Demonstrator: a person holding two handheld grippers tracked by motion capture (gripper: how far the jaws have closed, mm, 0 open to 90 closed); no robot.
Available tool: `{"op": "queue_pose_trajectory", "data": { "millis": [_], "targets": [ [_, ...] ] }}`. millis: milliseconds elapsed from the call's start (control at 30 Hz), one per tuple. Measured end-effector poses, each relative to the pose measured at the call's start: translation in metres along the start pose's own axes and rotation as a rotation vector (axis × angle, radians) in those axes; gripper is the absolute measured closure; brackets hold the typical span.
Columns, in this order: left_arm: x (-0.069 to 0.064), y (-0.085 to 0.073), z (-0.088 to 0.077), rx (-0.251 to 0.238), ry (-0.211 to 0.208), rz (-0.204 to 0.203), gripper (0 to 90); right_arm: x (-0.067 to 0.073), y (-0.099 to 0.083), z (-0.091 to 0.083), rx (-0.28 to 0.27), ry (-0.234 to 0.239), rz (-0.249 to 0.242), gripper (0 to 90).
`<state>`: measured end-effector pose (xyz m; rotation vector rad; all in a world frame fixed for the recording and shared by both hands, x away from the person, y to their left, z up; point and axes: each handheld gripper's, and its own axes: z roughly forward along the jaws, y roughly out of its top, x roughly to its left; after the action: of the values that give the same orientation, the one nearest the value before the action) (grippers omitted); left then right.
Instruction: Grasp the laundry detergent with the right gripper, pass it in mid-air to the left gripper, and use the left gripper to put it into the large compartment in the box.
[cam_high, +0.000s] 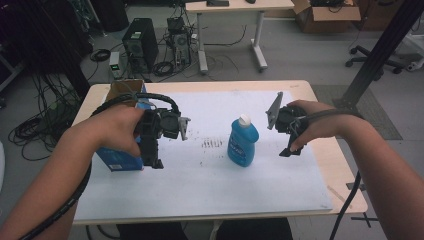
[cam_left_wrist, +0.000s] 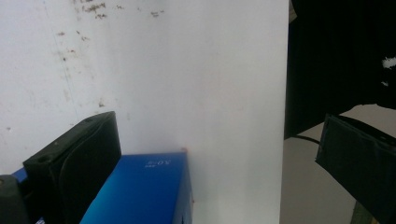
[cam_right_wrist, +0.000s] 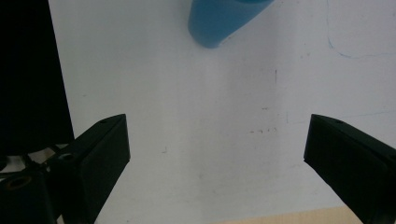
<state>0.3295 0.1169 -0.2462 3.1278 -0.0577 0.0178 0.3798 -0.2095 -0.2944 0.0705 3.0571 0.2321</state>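
Observation:
A blue bottle (cam_high: 243, 141) with a white cap stands upright mid-table on the white mat (cam_high: 210, 185). An open-topped blue carton (cam_high: 118, 161) sits at the mat's left edge. My left gripper (cam_high: 153, 162) points down just right of the carton, open. In the left gripper view its jaws (cam_left_wrist: 219, 163) stand wide, with the carton's blue corner (cam_left_wrist: 144, 186) beside the left jaw and no grip on it. My right gripper (cam_high: 290, 150) hovers to the right of the bottle, apart from it. Its jaws (cam_right_wrist: 215, 158) are open over bare mat, the bottle's base (cam_right_wrist: 224, 18) ahead of them.
The wooden table (cam_high: 330, 160) shows bare strips right of the mat. On the floor beyond it are computer towers (cam_high: 140, 45), tangled cables (cam_high: 45, 125), a second desk (cam_high: 235, 7), a cardboard box (cam_high: 325, 17) and an office chair base (cam_high: 372, 57). A black post (cam_high: 380, 55) slants at right.

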Motion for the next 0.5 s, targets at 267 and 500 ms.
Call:
{"op": "queue_pose_trajectory", "data": {
  "millis": [267,500],
  "targets": [
    [0.004,-0.007,0.005,-0.006,0.0,0.001,0.2,0.007,-0.001,0.014,-0.03,0.006,0.032,6.2],
    [0.004,-0.01,0.007,-0.029,0.007,0.005,0.2,0.01,-0.004,0.024,-0.077,0.031,0.07,6.3]
  ]
}}
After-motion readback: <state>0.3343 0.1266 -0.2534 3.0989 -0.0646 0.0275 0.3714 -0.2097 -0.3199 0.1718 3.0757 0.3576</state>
